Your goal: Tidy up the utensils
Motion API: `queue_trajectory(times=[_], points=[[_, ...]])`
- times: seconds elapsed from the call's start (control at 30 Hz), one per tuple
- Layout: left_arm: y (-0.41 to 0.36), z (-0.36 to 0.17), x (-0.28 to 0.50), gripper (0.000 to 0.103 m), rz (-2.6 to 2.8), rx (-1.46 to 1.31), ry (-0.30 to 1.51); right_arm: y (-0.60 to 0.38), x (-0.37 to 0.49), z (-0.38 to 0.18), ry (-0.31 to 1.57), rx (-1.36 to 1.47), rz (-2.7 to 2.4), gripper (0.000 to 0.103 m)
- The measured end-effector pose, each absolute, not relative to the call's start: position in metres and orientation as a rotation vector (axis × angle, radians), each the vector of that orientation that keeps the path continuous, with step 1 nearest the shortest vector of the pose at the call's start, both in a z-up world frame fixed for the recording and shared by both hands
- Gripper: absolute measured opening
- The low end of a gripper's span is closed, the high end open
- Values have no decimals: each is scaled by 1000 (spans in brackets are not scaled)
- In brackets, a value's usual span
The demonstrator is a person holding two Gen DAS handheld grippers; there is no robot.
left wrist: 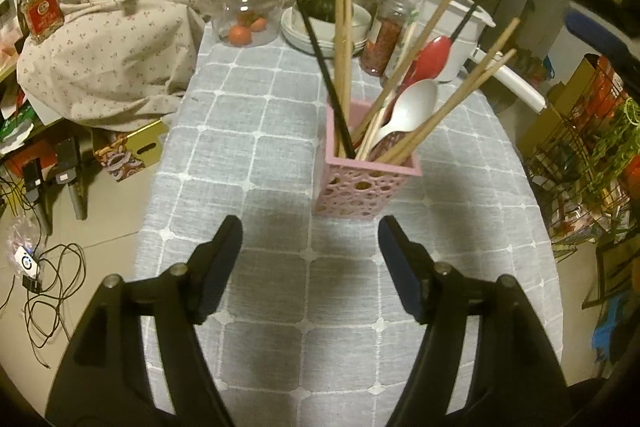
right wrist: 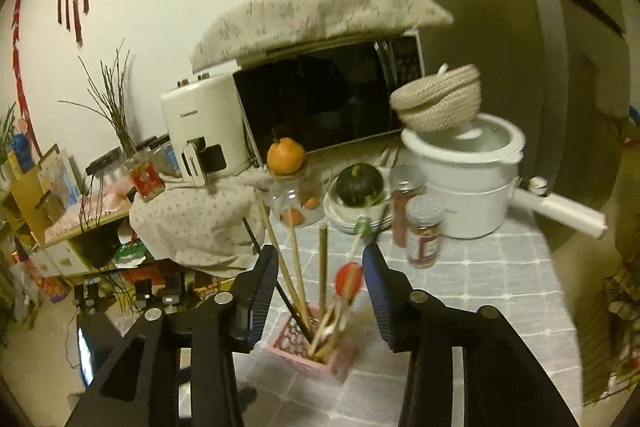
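Note:
A pink lattice utensil holder (left wrist: 362, 183) stands on the grey checked tablecloth (left wrist: 248, 147). It holds several wooden chopsticks (left wrist: 342, 39), a black chopstick (left wrist: 320, 63), a red spoon (left wrist: 430, 57) and a white spoon (left wrist: 412, 107). My left gripper (left wrist: 310, 231) is open and empty, just in front of the holder. My right gripper (right wrist: 320, 259) is open and empty, above the holder (right wrist: 316, 347), with the chopsticks (right wrist: 296, 263) and red spoon (right wrist: 348, 279) rising between its fingers. The right gripper also shows at the upper right of the left wrist view (left wrist: 592, 31).
At the table's back stand a glass jar (left wrist: 250, 15) topped by an orange, stacked bowls with a green squash (left wrist: 324, 23), spice jars (left wrist: 384, 39), a white pot (left wrist: 436, 23) with a woven basket, a microwave (right wrist: 328, 99) and an air fryer (right wrist: 204, 127). Cables and boxes lie on the floor left.

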State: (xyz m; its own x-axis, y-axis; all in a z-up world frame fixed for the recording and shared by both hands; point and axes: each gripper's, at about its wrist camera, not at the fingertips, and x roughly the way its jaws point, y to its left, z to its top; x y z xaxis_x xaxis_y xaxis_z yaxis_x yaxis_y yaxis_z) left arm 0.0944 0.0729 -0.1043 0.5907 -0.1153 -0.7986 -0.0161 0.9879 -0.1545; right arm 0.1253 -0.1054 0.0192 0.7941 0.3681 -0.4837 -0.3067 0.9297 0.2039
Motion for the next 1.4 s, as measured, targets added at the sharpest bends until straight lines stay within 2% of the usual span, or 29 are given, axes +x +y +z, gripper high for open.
queue_trajectory(times=[0.1, 0.2, 0.4, 0.53, 0.67, 0.8, 1.3, 1.4], points=[[68, -94, 85, 76, -59, -137, 904, -124, 103, 26, 537, 108, 319, 59], [61, -83, 76, 82, -54, -120, 869, -142, 85, 26, 547, 101, 283, 64], [43, -64, 56, 87, -65, -67, 809, -174, 52, 14, 575, 129, 216, 77], [34, -54, 44, 92, -48, -37, 765, -185, 43, 6, 598, 110, 147, 81], [32, -41, 36, 96, -11, -27, 727, -188, 30, 6, 575, 91, 106, 89], [32, -31, 30, 103, 37, -23, 691, -189, 24, 11, 563, 96, 97, 90], [29, -26, 23, 103, 36, -27, 651, -186, 29, 0, 577, 29, 12, 96], [28, -26, 23, 103, 35, -27, 652, -184, 31, -4, 593, 20, 6, 103]])
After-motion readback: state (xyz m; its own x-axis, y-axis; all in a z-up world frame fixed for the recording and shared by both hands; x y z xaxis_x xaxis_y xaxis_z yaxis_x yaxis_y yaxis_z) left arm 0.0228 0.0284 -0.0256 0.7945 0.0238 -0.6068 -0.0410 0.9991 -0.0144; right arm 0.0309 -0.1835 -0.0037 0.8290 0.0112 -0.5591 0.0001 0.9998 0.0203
